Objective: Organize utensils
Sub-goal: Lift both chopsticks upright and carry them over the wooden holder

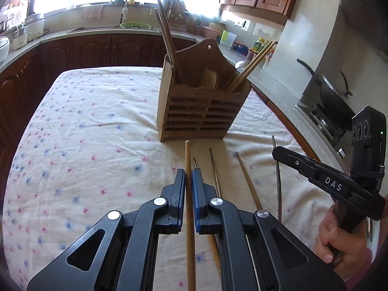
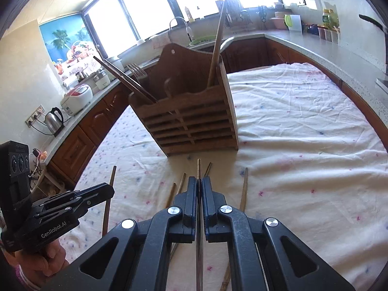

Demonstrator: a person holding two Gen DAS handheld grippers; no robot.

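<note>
Kitchen scene, seen from two handheld grippers above a table [image 1: 72,126] covered with a white cloth dotted in pink and blue.

Toward the middle of the table, nearer its right edge in the left wrist view: a slatted wooden utensil holder [image 1: 201,111], upright. Dark chopsticks [image 1: 169,46] leaning out of its left compartment, pale chopsticks [image 1: 252,65] leaning out of its right compartment, a wooden spoon [image 1: 209,78] partly hidden in between. Fork tines [image 2: 137,71] visible beside the dark chopsticks in the right wrist view.

Left gripper [image 1: 188,179]: pads clamped together on a pale wooden chopstick [image 1: 188,160], its tip pointing toward the foot of the holder, not touching it.

Right gripper [image 2: 198,188]: pads pressed together on a thin dark chopstick [image 2: 198,167], its tip likewise pointing at the base of the holder and clear of it. Held at the right of the left wrist view by a hand [image 1: 339,237].

Near edge of the table, between the holder and the grippers: several loose chopsticks [image 1: 247,179] lying roughly parallel on the cloth, pointing toward the holder, close together but mostly apart from one another.

Behind the table: counter, sink and bright windows; a wok at far right, a kettle and rice cooker at left.
</note>
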